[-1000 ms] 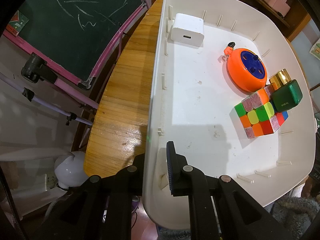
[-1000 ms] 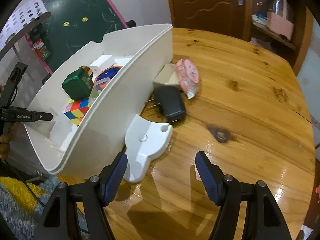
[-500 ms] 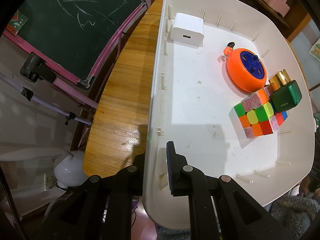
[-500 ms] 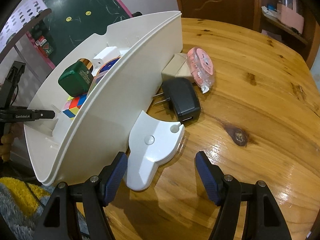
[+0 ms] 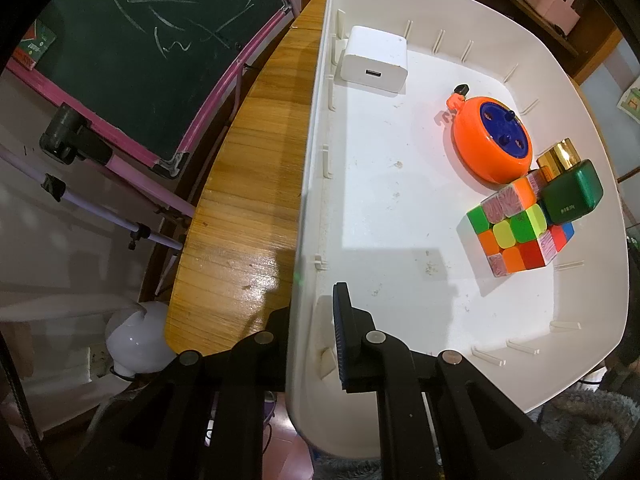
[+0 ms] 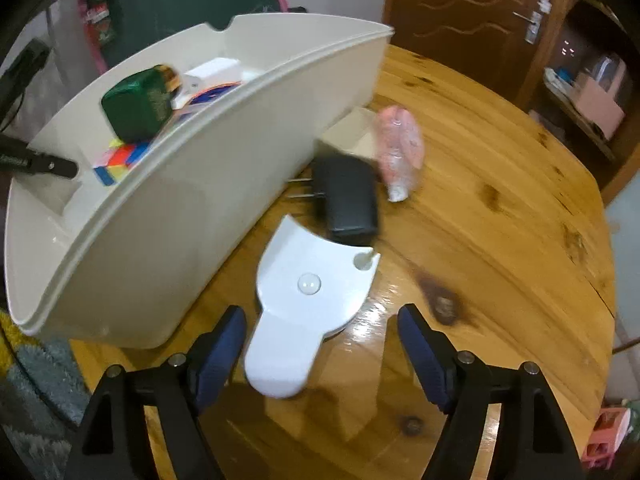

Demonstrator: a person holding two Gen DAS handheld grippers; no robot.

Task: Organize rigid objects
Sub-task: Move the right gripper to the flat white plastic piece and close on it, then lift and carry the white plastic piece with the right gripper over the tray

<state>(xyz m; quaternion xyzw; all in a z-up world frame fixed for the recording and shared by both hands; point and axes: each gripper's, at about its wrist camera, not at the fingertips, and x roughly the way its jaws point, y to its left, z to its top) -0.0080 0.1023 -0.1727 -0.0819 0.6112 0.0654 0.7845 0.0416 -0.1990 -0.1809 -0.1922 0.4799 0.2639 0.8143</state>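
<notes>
My left gripper [image 5: 316,336] is shut on the near wall of a white bin [image 5: 308,200], one finger inside and one outside. The bin holds a white charger [image 5: 374,60], an orange and blue round toy [image 5: 492,144], a colour cube [image 5: 516,228] and a green box with a gold cap [image 5: 570,192]. My right gripper [image 6: 320,344] is open just above the wooden table [image 6: 500,240], with a flat white plastic piece [image 6: 308,300] between its fingers. A black plug adapter [image 6: 348,196], a beige box [image 6: 352,132] and a pink wrapped roll [image 6: 400,148] lie beyond it, beside the bin [image 6: 160,208].
A green chalkboard with a pink frame [image 5: 152,52] stands left of the table. A white round lamp [image 5: 136,340] sits on the floor below the table edge. A brown door [image 6: 472,20] and shelves [image 6: 588,96] are behind the table.
My right gripper has moved forward, closer to the flat white piece, which now lies between its fingers. The left gripper and the bin have stayed still.
</notes>
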